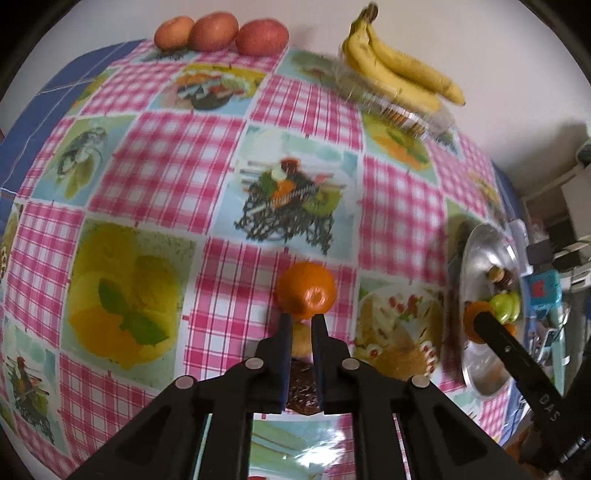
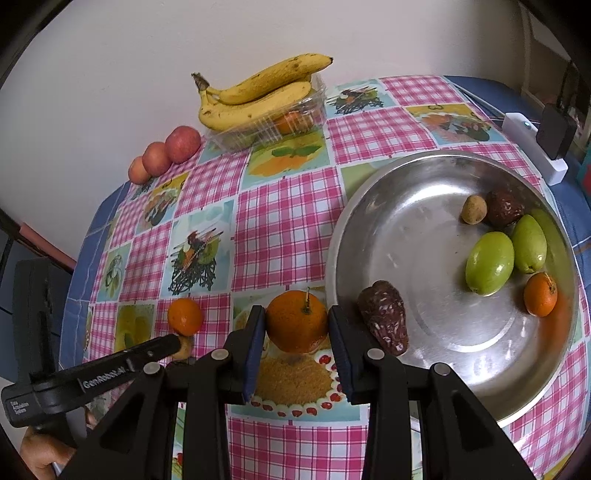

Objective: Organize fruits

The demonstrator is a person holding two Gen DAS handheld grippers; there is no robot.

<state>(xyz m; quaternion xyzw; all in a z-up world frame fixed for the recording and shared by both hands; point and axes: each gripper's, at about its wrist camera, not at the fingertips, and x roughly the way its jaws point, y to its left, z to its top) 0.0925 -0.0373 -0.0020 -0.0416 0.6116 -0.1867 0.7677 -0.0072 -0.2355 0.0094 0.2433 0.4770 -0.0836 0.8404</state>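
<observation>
My right gripper point(image 2: 297, 325) is shut on a large orange point(image 2: 296, 320) just left of the steel bowl point(image 2: 424, 177). The bowl holds two green fruits point(image 2: 489, 263), a small orange point(image 2: 540, 294), a small tan fruit point(image 2: 474, 209) and two dark brown fruits point(image 2: 384, 316). My left gripper point(image 1: 302, 323) has its jaws narrowly apart around a small yellow-brown fruit point(image 1: 301, 341), with a small orange point(image 1: 306, 290) on the cloth just beyond its tips. It is seen from the right wrist view point(image 2: 177, 343) next to that orange point(image 2: 184, 316).
Three red apples point(image 1: 221, 31) line the far table edge by the wall. Bananas point(image 2: 258, 96) rest on a clear plastic box point(image 2: 266, 125) holding an orange. A white device point(image 2: 532, 147) and dark block sit at the far right. The checked tablecloth point(image 2: 288, 229) covers the table.
</observation>
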